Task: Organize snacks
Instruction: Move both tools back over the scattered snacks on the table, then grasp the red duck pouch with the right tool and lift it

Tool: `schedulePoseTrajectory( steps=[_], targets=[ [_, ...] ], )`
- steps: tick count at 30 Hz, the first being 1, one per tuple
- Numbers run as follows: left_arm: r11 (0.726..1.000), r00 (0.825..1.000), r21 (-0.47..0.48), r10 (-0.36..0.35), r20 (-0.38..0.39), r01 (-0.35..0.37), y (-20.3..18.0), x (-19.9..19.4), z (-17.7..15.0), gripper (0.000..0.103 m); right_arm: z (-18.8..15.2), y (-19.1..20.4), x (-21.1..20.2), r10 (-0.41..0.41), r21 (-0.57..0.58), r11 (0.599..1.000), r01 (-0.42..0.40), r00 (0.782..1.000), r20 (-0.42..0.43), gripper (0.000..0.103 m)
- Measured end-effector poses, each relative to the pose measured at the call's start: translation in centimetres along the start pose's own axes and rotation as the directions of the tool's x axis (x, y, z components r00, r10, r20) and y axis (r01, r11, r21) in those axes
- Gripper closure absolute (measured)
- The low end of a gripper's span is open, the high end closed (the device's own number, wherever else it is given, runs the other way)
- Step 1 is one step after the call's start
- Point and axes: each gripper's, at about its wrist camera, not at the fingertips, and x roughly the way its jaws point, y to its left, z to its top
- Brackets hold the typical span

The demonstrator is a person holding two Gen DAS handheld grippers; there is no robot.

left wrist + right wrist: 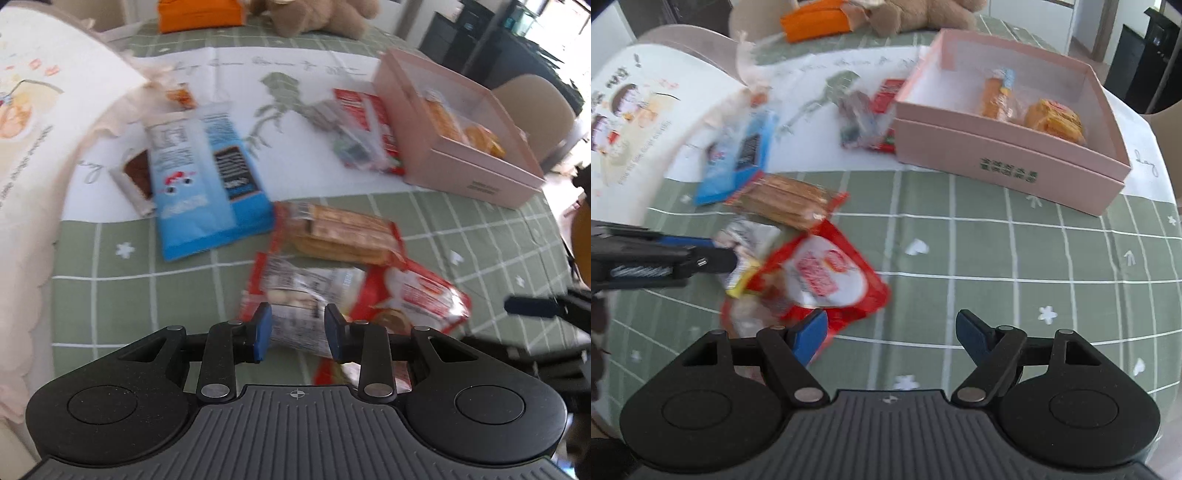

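Observation:
My left gripper (298, 330) is partly closed around a red-and-white snack bag (306, 295), its blue pads on either side of it; in the right wrist view its fingers (713, 258) reach into the silver end of that bag (746, 236). A second red bag (820, 280) lies beside it. My right gripper (892, 334) is open and empty above the green cloth, just right of the red bag. A cracker pack (343, 232) and a blue packet (210, 184) lie further back. The pink box (1008, 162) holds two orange snacks (1052, 118).
A red and silver pack (362, 133) lies left of the pink box (476, 181). A chocolate bar (136, 177), an orange box (199, 14) and a teddy bear (317, 14) sit further back. A printed cream board (646, 110) stands on the left. The table edge curves at right.

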Motion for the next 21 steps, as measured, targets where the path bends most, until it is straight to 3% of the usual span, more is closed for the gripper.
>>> schedulePoseTrajectory(
  steps=[4,7,13,15,20,21],
  targets=[
    [1.0,1.0,-0.021,0.018,-0.001,-0.018,0.7,0.0,0.0,0.068,-1.1,2.5,1.0,0.071,-0.05,0.996,-0.072,0.997,-0.02,0.025],
    [1.0,1.0,-0.018,0.014,0.0,-0.014,0.7,-0.1,-0.2,0.068,-1.7,3.9,2.6,0.019,-0.086,0.996,-0.023,0.999,-0.049,0.025],
    [1.0,1.0,-0.027,0.001,-0.003,-0.001,1.3,-0.3,-0.7,0.068,-0.8,2.4,2.5,-0.1,-0.108,0.989,0.103,0.994,0.031,0.023],
    [0.999,1.0,-0.037,0.005,0.002,-0.004,1.6,-0.5,-0.8,0.068,-0.3,1.5,2.2,-0.112,-0.069,0.991,0.115,0.993,0.045,0.023],
    [0.998,1.0,-0.069,0.007,0.013,-0.006,2.6,-1.1,-0.9,0.068,1.0,-0.9,3.3,0.041,0.175,0.984,-0.044,0.999,0.018,0.023],
    [0.997,1.0,-0.073,0.006,0.012,-0.005,2.8,-1.2,-1.0,0.068,1.3,-0.7,3.6,0.039,0.203,0.978,-0.047,0.998,0.041,0.015]
  ],
)
